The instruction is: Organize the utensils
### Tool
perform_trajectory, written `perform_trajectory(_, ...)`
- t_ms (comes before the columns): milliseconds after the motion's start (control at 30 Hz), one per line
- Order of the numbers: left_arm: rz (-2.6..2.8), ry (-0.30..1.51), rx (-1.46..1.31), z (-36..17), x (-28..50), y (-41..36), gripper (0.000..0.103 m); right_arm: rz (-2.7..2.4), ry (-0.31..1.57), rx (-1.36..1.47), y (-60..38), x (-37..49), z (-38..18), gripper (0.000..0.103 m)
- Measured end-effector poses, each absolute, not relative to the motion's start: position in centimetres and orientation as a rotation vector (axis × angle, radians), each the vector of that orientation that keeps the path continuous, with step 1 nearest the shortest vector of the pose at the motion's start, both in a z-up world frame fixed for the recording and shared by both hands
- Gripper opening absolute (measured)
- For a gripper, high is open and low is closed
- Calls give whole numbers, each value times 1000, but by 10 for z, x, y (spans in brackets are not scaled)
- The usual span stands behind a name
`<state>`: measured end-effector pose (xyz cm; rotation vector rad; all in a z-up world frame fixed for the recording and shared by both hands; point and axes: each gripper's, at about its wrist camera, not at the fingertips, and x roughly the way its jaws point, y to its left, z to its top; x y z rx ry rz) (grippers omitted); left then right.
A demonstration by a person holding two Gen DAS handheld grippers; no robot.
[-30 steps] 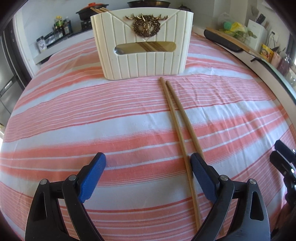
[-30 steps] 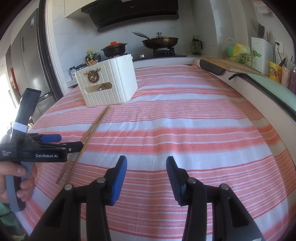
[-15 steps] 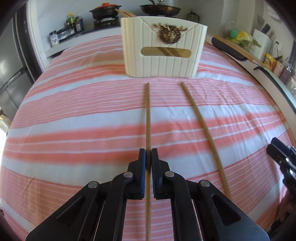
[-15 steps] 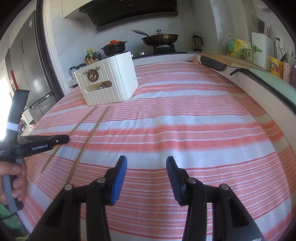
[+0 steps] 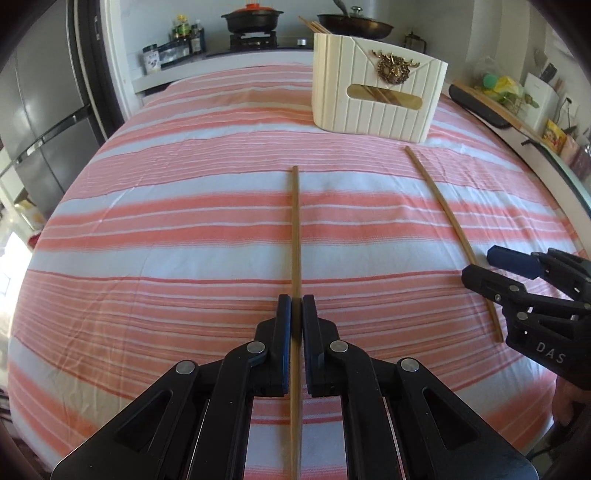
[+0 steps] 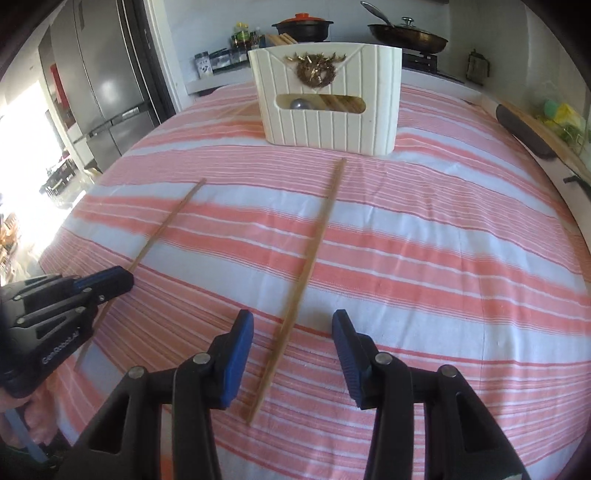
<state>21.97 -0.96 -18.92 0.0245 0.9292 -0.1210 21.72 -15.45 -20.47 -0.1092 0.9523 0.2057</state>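
My left gripper (image 5: 295,306) is shut on a wooden chopstick (image 5: 295,229) that points away toward the cream utensil holder (image 5: 376,99). That held chopstick also shows in the right wrist view (image 6: 168,221), with the left gripper (image 6: 110,282) at its near end. A second chopstick (image 6: 310,262) lies flat on the striped cloth; my right gripper (image 6: 291,332) is open with a finger on each side of its near part. It also shows in the left wrist view (image 5: 447,218). The holder (image 6: 328,99) contains chopsticks and a metal utensil.
The pink and white striped cloth (image 5: 166,221) covers the table. A stove with a black pot (image 5: 253,18) and a pan (image 5: 354,24) stands behind the holder. A fridge (image 6: 99,74) is at the left, a cutting board (image 5: 491,103) at the right edge.
My left gripper closed on one chopstick and drew it left, apart from the other. My right gripper swung left and now straddles the second chopstick.
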Motion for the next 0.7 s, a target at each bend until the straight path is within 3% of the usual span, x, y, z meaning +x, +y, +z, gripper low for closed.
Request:
perform_trajectory(33, -120, 925, 29, -189, 219, -10, 5, 193, 950, -134, -152, 216, -205, 40)
perform_trajectory(100, -117, 919, 37, -189, 217, -11, 5, 148, 948, -148, -156, 215, -204, 12)
perform_trajectory(133, -116, 916, 40, -189, 216, -11, 5, 135, 952, -142, -160, 213, -203, 8)
perform_trajectory(533, -125, 890, 58, -189, 198, -9, 6, -57, 965, -67, -236, 154, -192, 7)
perform_trajectory(600, -131, 890, 48, -188, 193, -7, 21, -57, 958, -47, -244, 145, -188, 13)
perform_trajectory(633, -133, 890, 41, -188, 190, -5, 47, -61, 959, -43, -247, 142, -187, 21)
perform_trajectory(667, -134, 890, 35, -187, 188, -4, 74, -66, 953, -35, -250, 139, -185, 43)
perform_trajectory(700, -135, 889, 31, -188, 185, -2, 81, -67, 937, -22, -251, 138, -183, 59)
